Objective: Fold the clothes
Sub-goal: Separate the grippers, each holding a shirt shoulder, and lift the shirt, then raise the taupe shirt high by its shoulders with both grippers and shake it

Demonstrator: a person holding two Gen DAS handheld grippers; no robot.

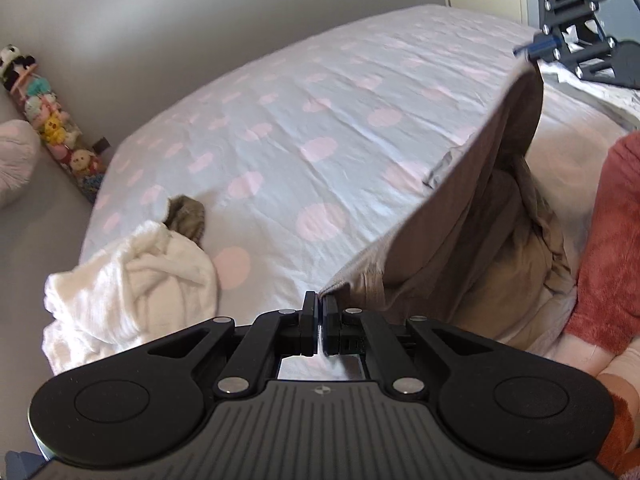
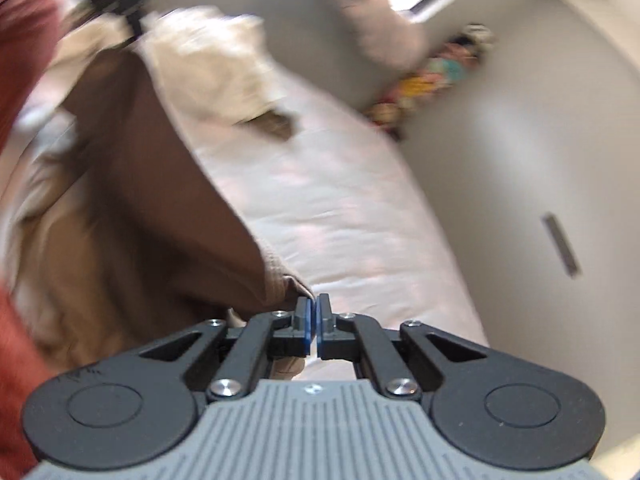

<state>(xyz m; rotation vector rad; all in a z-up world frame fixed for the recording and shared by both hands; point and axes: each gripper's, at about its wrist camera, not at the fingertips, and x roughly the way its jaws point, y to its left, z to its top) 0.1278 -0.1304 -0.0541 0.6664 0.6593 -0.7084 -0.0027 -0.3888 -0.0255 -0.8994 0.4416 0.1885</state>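
Left gripper (image 1: 320, 312) and right gripper (image 2: 313, 312) clamping brown garment (image 1: 460, 240) corners

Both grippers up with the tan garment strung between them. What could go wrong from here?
1. The left gripper pinches only the very edge of the tan garment; it may slip out under tension.
2. The right gripper likewise has just a corner, and its view is motion-blurred, so a fast lift could jerk it free.
3. The hanging bulk could drag toward the white fleece pile on the bed.
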